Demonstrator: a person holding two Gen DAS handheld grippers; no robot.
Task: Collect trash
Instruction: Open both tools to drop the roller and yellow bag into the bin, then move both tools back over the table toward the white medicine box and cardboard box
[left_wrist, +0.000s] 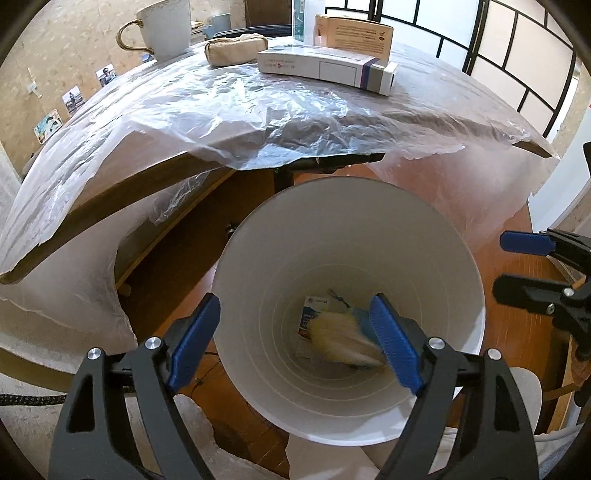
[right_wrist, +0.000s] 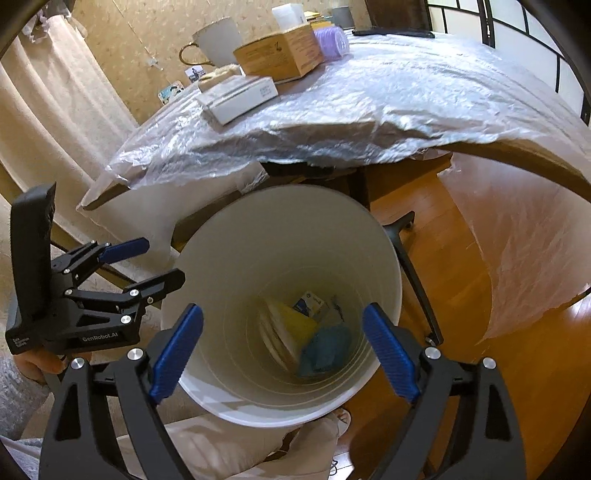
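Observation:
A white bin (left_wrist: 332, 229) stands on the wooden floor in front of the table. My left gripper (left_wrist: 295, 343) hangs open over its mouth with nothing between its blue pads. Inside lie a blue-and-white packet (left_wrist: 312, 317) and a pale, blurred piece (left_wrist: 343, 339). In the right wrist view my right gripper (right_wrist: 284, 352) is open above the same bin (right_wrist: 280, 236), also with nothing between its pads. At the bottom there are a yellow piece (right_wrist: 295, 321), a crumpled blue piece (right_wrist: 325, 350) and the packet (right_wrist: 310, 301). The left gripper (right_wrist: 164, 260) shows open beside the bin's left rim.
The table (left_wrist: 221, 110) is covered in clear plastic film that hangs over its edge. On it stand a white box (left_wrist: 325, 70), a brown box (left_wrist: 354, 35), a mug (left_wrist: 166, 29) and a beige pouch (left_wrist: 236, 50). A purple roller (right_wrist: 332, 40) sits behind the brown box.

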